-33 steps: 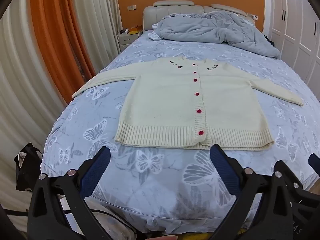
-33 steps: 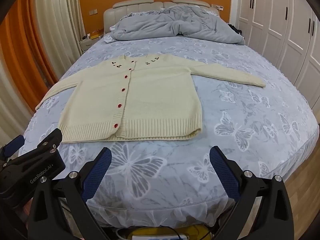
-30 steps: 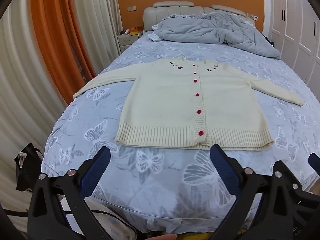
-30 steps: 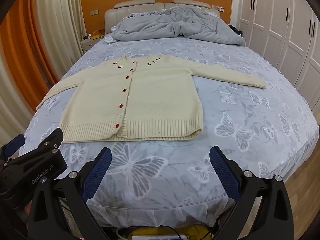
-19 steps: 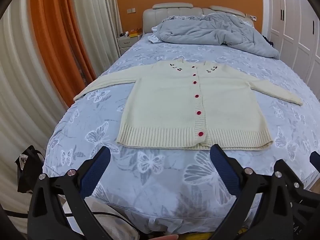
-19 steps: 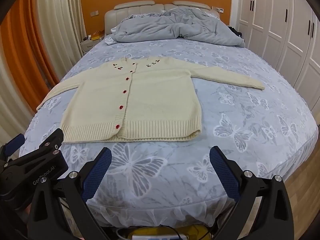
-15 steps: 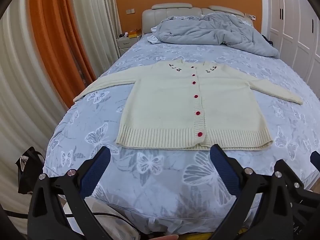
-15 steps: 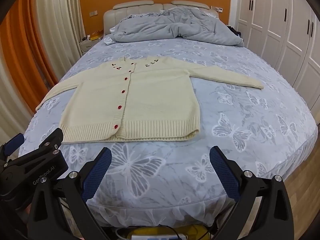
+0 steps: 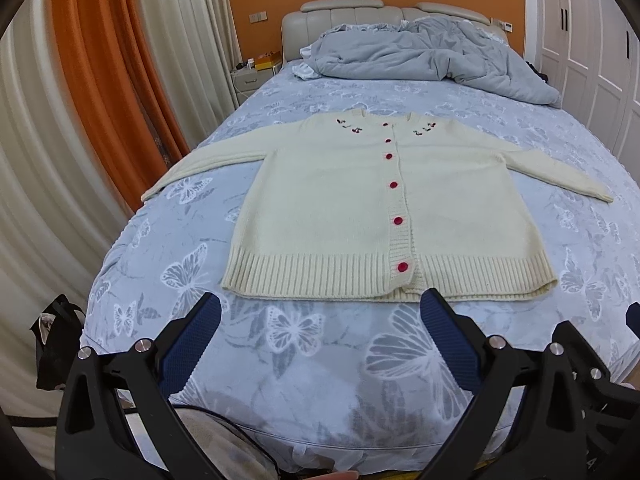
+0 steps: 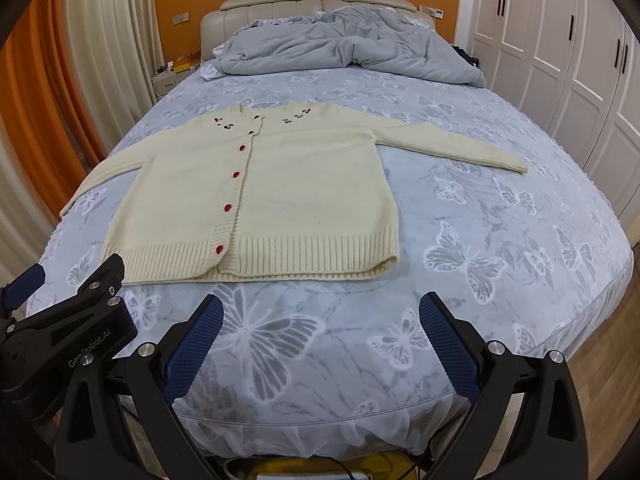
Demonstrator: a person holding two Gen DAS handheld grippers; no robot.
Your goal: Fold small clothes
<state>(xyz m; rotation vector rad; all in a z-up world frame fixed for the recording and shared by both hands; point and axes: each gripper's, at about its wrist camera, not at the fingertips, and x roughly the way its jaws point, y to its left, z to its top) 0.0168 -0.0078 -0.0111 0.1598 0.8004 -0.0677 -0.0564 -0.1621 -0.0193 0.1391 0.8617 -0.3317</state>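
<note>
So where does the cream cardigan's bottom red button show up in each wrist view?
Left wrist view: the bottom red button sits right of centre, on the ribbed hem just above the right fingertip of the left gripper.
Right wrist view: it sits left of centre, above the left fingertip of the right gripper.
Shared landmark: the crumpled grey duvet by the headboard.

even, soft indoor light, no glare; both views sharp, strong fisheye bending and dark vignetting at the corners.
</note>
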